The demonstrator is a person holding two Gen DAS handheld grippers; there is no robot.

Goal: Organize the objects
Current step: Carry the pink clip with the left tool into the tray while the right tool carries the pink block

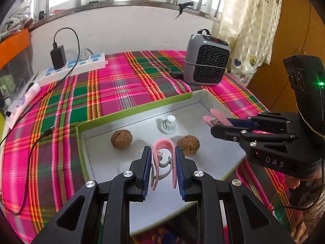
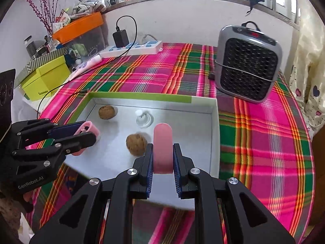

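A shallow green-rimmed box lid (image 1: 130, 109) with a grey floor lies on the plaid cloth; it also shows in the right wrist view (image 2: 142, 96). In it are two walnuts (image 1: 121, 138) (image 1: 188, 144) and a small white knob piece (image 1: 169, 124). My left gripper (image 1: 163, 152) is shut on a pink hair clip (image 1: 162, 145), held above the lid. My right gripper (image 2: 162, 150) is shut on another pink hair clip (image 2: 162, 142), over the lid's right side. Each gripper shows in the other's view (image 1: 220, 127) (image 2: 89, 134).
A grey heater (image 1: 207, 59) stands at the back right of the bed. A white power strip (image 1: 75, 67) with a black charger and cable lies at the back left. Yellow-green boxes (image 2: 44, 77) and an orange-lidded bin (image 2: 79, 26) sit off to the left.
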